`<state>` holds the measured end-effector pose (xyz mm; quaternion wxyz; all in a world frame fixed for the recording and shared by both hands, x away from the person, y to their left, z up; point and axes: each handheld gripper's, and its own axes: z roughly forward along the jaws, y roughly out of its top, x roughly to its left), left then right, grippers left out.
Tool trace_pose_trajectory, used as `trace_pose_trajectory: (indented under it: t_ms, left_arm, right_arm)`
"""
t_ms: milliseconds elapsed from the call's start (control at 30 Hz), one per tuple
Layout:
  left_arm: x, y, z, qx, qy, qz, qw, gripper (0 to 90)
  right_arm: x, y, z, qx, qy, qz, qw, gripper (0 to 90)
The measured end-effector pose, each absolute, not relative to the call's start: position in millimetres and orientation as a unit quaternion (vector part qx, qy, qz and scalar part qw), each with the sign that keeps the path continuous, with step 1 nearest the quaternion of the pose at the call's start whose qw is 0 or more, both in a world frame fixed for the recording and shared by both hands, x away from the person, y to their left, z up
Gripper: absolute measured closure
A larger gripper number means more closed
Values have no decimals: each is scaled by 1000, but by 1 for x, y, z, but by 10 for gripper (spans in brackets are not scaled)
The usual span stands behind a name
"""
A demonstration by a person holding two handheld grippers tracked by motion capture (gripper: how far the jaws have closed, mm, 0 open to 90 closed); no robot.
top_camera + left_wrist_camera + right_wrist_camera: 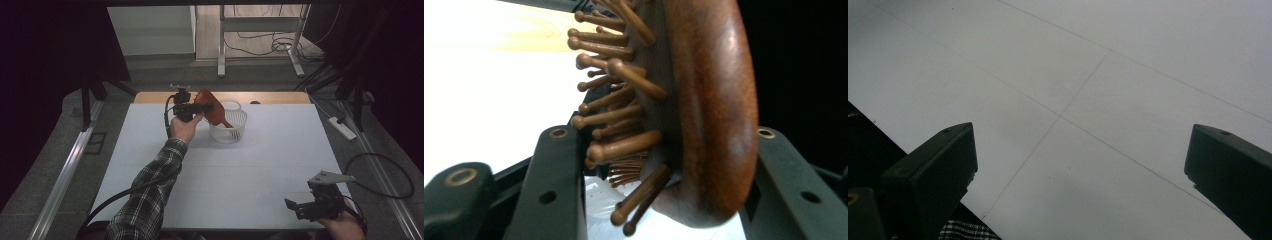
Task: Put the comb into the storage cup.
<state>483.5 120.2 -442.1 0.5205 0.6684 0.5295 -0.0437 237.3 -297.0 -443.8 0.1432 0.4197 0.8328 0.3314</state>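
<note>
A brown wooden hairbrush [206, 101] is held tilted, head up and handle pointing down into a white mesh basket [235, 131] at the back middle of the white table [250, 165]. My left gripper [192, 107] is shut on the brush's head. In the left gripper view the brush [704, 115] sits between the jaws of the left gripper [663, 134], pegs against one jaw, smooth back against the other, with a bit of the basket [599, 200] below. My right gripper [300, 207] rests open near the front right corner. In the right gripper view, the right gripper [1083, 135] has bare table between its jaws.
A white power strip [342, 127] and cables lie on the floor right of the table. A metal desk frame [260, 35] stands behind it. The table's wooden back edge [150, 97] shows beyond the white sheet.
</note>
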Motion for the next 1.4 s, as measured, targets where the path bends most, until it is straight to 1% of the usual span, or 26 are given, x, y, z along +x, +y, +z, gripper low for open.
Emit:
trace_pose_trajectory:
  t_ms: [467, 1000, 1400]
  left_arm:
    - [485, 122, -443, 671, 538, -28, 510, 442]
    - [485, 122, -446, 682, 529, -24, 504, 355]
    - [485, 117, -441, 702, 514, -3, 494, 195]
  right_arm:
    - [237, -297, -444, 420, 833, 331, 143, 9]
    - [237, -297, -444, 419, 834, 330, 143, 10]
    - [237, -297, -444, 419, 834, 330, 143, 10]
